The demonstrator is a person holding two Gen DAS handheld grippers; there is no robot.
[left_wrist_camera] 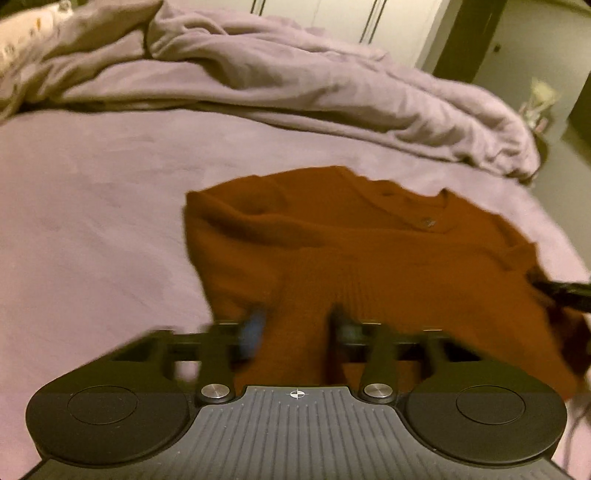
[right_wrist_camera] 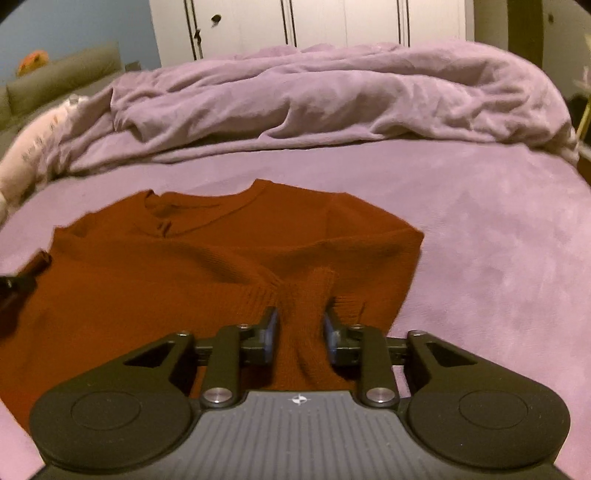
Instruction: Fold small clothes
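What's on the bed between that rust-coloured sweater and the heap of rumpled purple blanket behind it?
Nothing: in both wrist views a bare strip of purple bedsheet separates the sweater from the blanket.

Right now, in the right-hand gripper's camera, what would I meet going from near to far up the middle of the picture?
right gripper → rust-coloured sweater → bare purple bed sheet → rumpled purple blanket → white wardrobe doors.

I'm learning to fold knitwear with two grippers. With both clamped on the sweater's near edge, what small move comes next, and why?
Probably carry the hem forward toward the collar. Both the left gripper and the right gripper pinch the rust sweater, which lies on the bed.
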